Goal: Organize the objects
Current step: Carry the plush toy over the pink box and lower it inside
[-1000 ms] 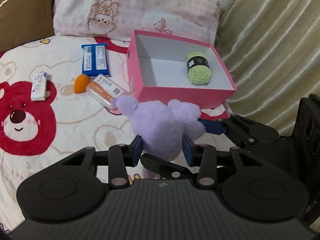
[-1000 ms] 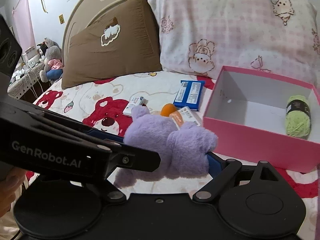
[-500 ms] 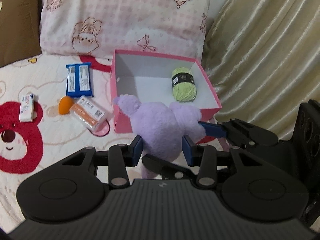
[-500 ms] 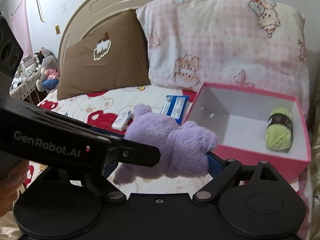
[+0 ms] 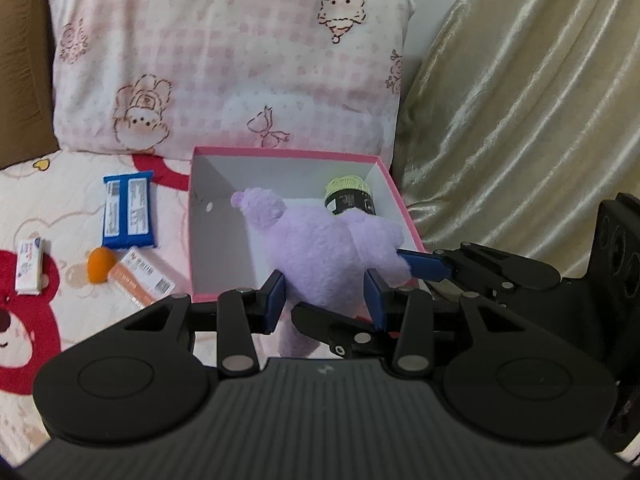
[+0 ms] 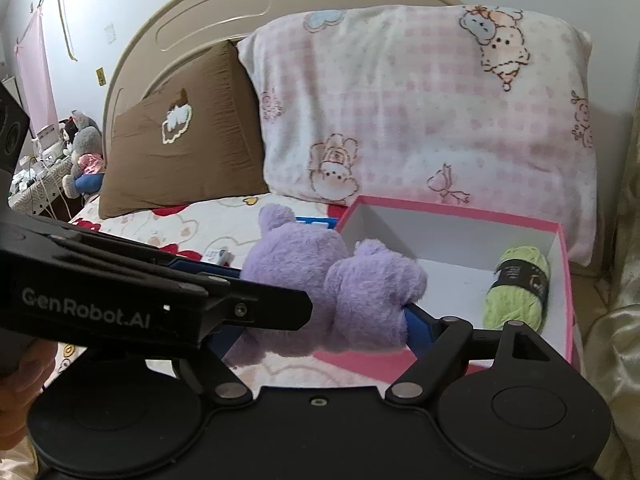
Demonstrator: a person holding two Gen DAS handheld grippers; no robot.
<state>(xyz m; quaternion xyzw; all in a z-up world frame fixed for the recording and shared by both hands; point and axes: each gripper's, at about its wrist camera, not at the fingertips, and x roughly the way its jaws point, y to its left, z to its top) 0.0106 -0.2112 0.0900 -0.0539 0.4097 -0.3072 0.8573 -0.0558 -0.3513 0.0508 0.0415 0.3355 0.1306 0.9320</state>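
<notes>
A bed with a cream bear-print quilt (image 5: 72,208) fills the room's view, a pink checked pillow (image 5: 224,60) and brown cushion (image 6: 180,148) leaning on a beige headboard (image 6: 240,8), a gold curtain (image 5: 520,100) alongside. The purple plush toy (image 5: 320,256) hangs over the pink box's (image 5: 400,200) near wall, clamped by the left gripper (image 5: 324,294). The right gripper (image 6: 320,320) straddles it too, its jaws closing. Green yarn (image 6: 516,288) lies in the box.

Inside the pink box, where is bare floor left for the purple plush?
The pink cardboard box has bare white floor along its left wall and middle, ahead of the purple plush toy. The green yarn ball fills the far right corner. Left of the box it is crowded: blue packet, orange sponge, orange-labelled pack.
</notes>
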